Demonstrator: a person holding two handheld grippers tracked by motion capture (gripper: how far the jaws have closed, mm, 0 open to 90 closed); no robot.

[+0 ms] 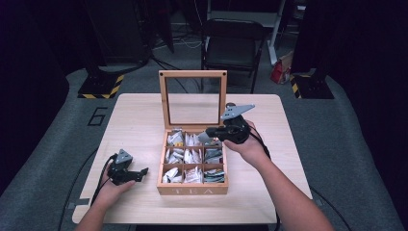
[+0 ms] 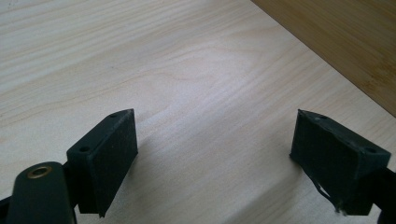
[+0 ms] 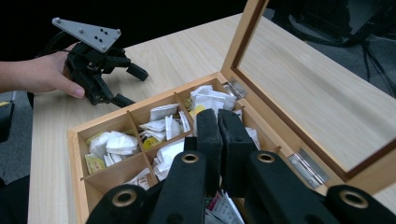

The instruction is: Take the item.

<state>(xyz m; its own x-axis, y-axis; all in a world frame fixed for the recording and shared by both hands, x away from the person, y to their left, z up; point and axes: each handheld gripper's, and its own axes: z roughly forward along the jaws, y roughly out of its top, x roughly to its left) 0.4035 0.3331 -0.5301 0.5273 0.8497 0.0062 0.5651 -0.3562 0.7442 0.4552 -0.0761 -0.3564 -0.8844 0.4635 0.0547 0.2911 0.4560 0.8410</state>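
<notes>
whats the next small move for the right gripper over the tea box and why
Probably lift a little higher and check the grip. The right gripper hangs over the open tea box with its jaws pressed together, and whether a tea bag sits between them cannot be made out. The left gripper rests open on the table.

Pale wooden desk [image 2: 177, 70]: smooth, matt, fine straight grain, a soft sheen under the light. Honey-coloured wooden tea box [image 1: 192, 189] with nine compartments: smooth, satin finish, warmer and darker than the desk; lid [image 1: 193, 73] framed in the same wood around a clear glossy pane; small bright metal hinges [image 3: 306, 167]. White and coloured paper tea sachets [image 3: 119, 142]: crinkled, mostly matt, a few with glossy print. Black left gripper [image 2: 215, 154]: matt plastic, pads faintly rough like foam or rubber, brass-coloured metal eyelet at a pivot. Black right gripper [image 3: 219, 135]: same matt plastic, brass-ringed pivots, jaws pressed together. Grey three-cornered plates: flat matt metal, drilled.
</notes>
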